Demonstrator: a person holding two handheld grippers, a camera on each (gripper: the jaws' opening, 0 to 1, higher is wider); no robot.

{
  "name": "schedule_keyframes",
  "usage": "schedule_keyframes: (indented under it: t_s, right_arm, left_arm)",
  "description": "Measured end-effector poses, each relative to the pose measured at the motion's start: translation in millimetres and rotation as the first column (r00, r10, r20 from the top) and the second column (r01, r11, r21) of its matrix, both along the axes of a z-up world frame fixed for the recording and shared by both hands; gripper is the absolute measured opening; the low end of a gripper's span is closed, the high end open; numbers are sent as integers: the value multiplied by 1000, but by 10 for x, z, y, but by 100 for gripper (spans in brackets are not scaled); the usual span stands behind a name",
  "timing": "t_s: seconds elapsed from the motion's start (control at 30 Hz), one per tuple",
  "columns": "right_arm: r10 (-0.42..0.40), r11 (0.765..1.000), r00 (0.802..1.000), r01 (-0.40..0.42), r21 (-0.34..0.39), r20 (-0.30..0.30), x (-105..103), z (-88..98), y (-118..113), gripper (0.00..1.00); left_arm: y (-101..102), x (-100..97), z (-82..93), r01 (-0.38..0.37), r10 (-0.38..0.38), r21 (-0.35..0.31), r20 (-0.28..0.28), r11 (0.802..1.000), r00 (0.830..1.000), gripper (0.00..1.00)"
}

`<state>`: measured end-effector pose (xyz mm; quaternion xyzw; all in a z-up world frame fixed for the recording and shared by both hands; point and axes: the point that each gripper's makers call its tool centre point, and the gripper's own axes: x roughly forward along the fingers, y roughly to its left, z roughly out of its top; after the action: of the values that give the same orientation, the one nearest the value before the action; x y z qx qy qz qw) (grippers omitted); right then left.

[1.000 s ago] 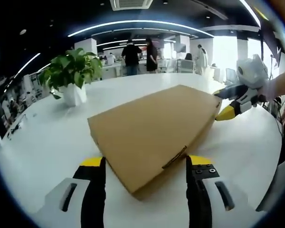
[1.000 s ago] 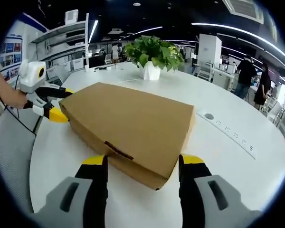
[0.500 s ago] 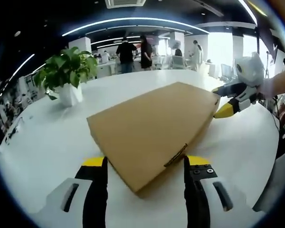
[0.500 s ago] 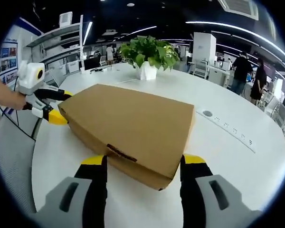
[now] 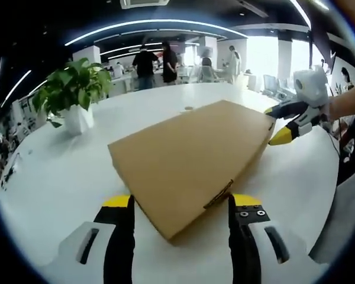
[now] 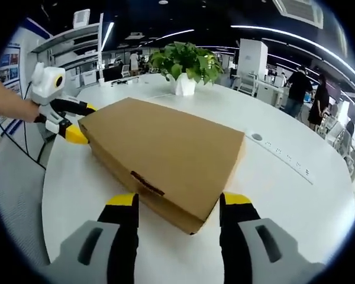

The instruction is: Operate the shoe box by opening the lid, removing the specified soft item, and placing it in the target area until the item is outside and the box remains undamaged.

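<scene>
A: Near end first. Grippers?

B: Left gripper [image 5: 180, 204] jaws apart, one box corner between the yellow tips, nothing clamped. Right gripper [image 6: 177, 204] likewise spread at the opposite corner.

A: The box?

B: Shoe box [image 5: 192, 157] flat on the white table [image 5: 59, 183], lid down. Soft item unseen, presumably inside.

A: Handling?

B: Probably light, stiff cardboard, thin edges that crush easily. I'd lift at the lid's front lip by the small tab [image 6: 147, 183], gently.

A: Further back?

B: Potted plant [image 6: 184, 68], well clear of the box.

Open office, white table [image 5: 59, 177], ceiling light strips [image 5: 154, 25].
</scene>
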<state>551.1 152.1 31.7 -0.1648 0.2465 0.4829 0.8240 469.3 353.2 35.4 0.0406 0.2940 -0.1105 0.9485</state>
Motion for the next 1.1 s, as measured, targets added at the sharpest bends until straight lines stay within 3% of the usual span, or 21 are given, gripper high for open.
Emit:
schedule_keyframes:
  t_s: [0.37,1.1]
  right_arm:
    - [-58,998,998,58,22,-17,-226,28,9,49]
    - [-92,995,995,93,34,-29,-481,60,31,46]
  left_arm:
    - [91,-41,-1,92,-92,-3,-35,996,995,64]
    - [166,-156,-3,166,-166,-16,-63,986,984,62]
